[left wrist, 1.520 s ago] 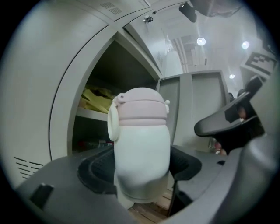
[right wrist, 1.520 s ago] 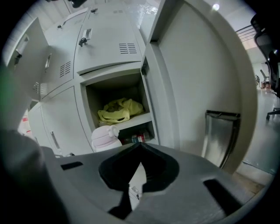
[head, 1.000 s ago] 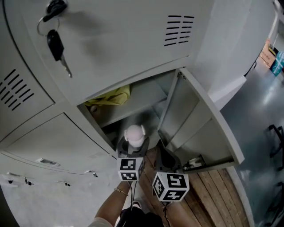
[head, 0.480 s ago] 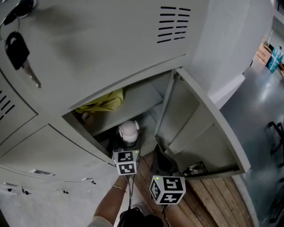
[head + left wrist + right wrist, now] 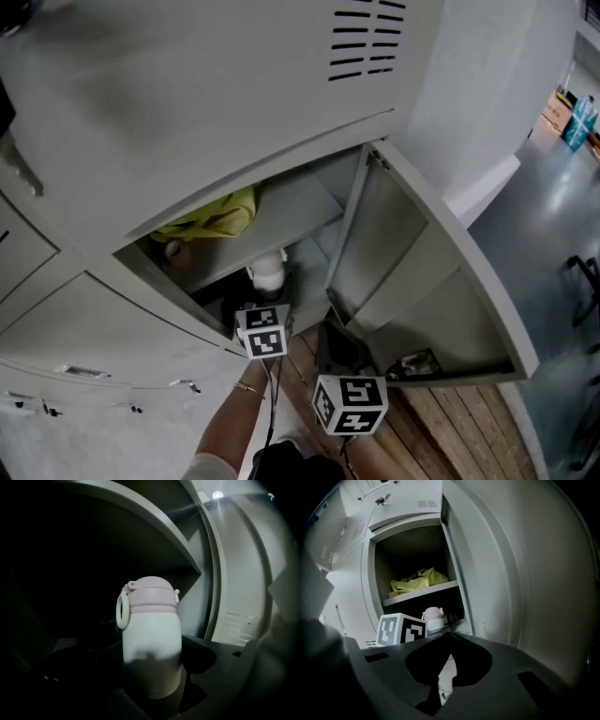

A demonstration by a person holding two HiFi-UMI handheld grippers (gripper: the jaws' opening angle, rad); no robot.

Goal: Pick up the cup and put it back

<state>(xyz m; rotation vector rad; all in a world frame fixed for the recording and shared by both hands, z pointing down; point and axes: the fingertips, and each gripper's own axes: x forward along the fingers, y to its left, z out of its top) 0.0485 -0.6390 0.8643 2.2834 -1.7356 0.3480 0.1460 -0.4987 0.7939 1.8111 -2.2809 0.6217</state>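
Observation:
The cup (image 5: 151, 639) is a white bottle with a pink lid and a side loop. It stands upright between the jaws of my left gripper (image 5: 152, 657), which is shut on its lower body. In the head view the cup (image 5: 269, 271) is inside the open locker's dark lower compartment, under the shelf, with the left gripper (image 5: 264, 302) just behind it. Whether the cup rests on the compartment floor is hidden. My right gripper (image 5: 331, 333) hangs outside the locker near the door's lower edge. Its jaws are shut with nothing held, and the right gripper (image 5: 450, 635) faces the cup (image 5: 433, 618).
A yellow cloth (image 5: 212, 217) lies on the shelf (image 5: 298, 210) above the cup. The locker door (image 5: 412, 281) stands open to the right. Shut locker doors (image 5: 234, 84) surround the opening. A wooden floor (image 5: 450, 412) lies below.
My left gripper has carried the cup forward, deeper into the lower compartment under the shelf. The right gripper has stayed near the door's bottom edge.

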